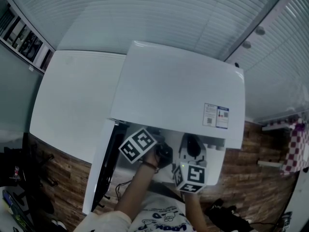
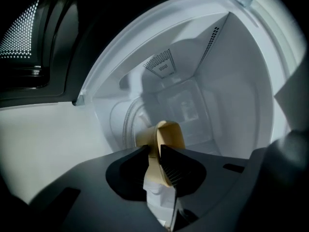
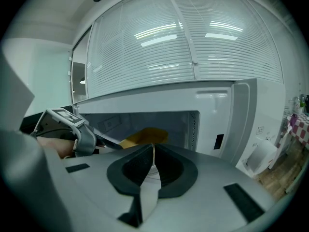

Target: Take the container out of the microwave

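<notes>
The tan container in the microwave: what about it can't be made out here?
- Left gripper view: the left gripper pinches the tan thin-walled container by its rim; the gripper's dark body covers its base and inside.
- Head view: the white microwave hides it entirely under its top.
- Right gripper view: only a tan sliver shows above the right gripper, whose jaws are closed; shape unclear.
</notes>
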A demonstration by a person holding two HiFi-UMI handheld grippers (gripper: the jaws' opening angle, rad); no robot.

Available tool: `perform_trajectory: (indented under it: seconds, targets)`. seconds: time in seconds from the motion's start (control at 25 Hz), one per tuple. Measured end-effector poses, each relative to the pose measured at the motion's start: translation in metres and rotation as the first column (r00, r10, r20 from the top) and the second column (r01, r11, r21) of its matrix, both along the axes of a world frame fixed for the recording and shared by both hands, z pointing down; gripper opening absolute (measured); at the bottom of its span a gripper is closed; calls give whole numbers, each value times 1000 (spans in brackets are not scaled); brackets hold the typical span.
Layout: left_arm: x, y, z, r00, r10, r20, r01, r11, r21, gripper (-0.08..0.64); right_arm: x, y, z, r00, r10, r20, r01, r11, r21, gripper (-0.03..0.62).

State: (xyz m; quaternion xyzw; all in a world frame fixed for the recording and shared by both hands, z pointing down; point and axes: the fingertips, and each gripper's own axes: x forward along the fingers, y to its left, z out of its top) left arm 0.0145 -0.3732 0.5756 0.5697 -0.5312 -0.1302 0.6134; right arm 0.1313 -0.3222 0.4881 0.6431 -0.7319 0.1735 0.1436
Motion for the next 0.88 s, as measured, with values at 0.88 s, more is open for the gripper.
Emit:
perform_trajectory:
  seconds: [0.88]
  targets:
    - [-6, 23, -6, 998, -43, -52, 41, 998, -38, 58, 1, 7, -6, 1000, -14, 9, 14, 1000, 16, 26]
